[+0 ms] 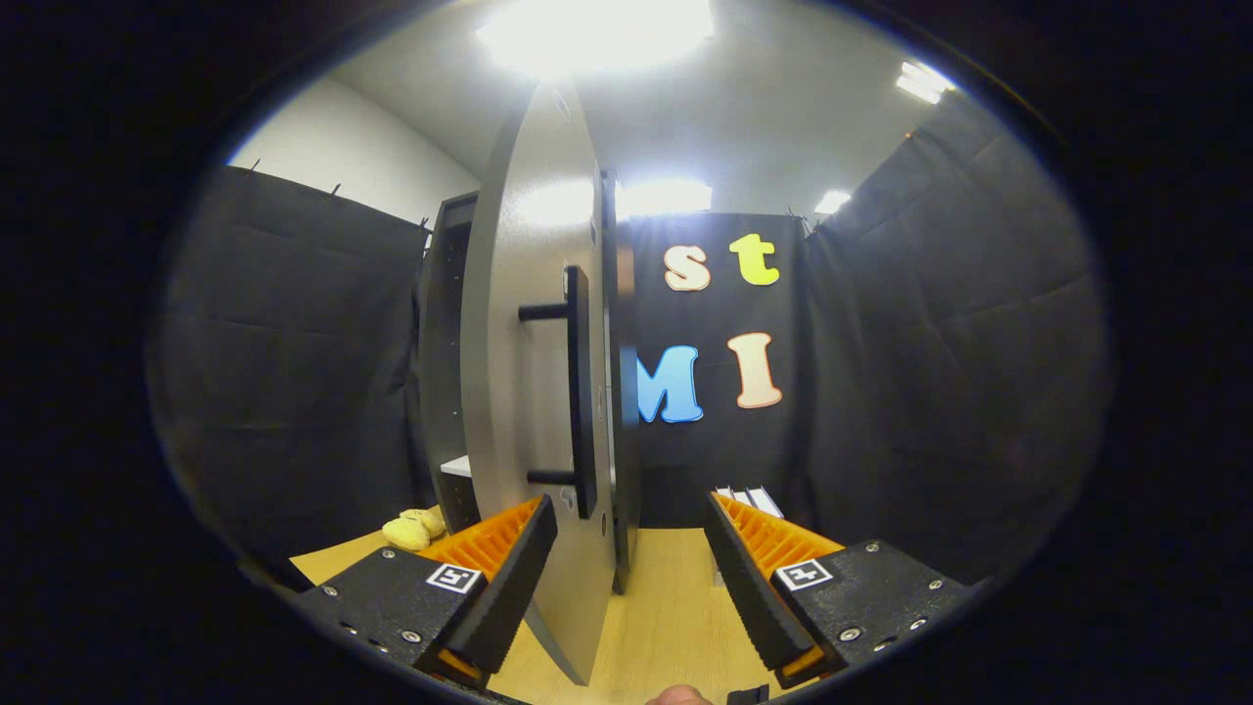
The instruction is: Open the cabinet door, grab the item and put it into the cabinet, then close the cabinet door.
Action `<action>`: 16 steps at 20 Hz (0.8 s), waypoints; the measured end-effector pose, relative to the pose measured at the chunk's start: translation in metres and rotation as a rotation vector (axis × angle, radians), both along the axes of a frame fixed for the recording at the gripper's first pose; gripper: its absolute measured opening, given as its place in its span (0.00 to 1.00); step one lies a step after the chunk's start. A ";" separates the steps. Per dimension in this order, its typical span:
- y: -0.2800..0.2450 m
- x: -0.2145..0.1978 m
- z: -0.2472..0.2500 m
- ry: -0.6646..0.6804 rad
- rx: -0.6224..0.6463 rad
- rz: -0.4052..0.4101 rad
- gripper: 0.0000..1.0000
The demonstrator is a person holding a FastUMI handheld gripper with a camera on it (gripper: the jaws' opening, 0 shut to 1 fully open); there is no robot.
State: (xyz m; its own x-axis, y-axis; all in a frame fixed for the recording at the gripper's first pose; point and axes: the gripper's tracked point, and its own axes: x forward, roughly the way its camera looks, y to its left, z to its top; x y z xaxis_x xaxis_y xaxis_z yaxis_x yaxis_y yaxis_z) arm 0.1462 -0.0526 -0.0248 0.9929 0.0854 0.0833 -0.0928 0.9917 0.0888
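The tool [626, 568] has its two fingers spread apart and clamps nothing — between them lies the bare wooden tabletop [666, 627], and the lower edge of the open cabinet door [533, 392] stands just ahead of the left finger. The door is seen almost edge-on, with its dark bar handle [580, 392] facing the tool. Beyond, left of the door, a yellow soft item [413, 530] lies on the tabletop beside the dark cabinet [445, 372].
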 end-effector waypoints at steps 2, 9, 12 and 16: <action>-0.002 -0.006 -0.039 0.025 0.029 -0.015 0.93; 0.058 -0.045 -0.232 0.240 -0.070 0.013 0.95; 0.128 -0.064 -0.291 0.341 -0.062 0.123 0.96; 0.199 -0.052 -0.324 0.362 -0.041 0.186 0.96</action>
State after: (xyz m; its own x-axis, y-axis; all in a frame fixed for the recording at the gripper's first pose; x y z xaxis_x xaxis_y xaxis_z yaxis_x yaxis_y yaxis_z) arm 0.0938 0.1467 -0.3488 0.9247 0.2627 -0.2757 -0.2413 0.9643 0.1093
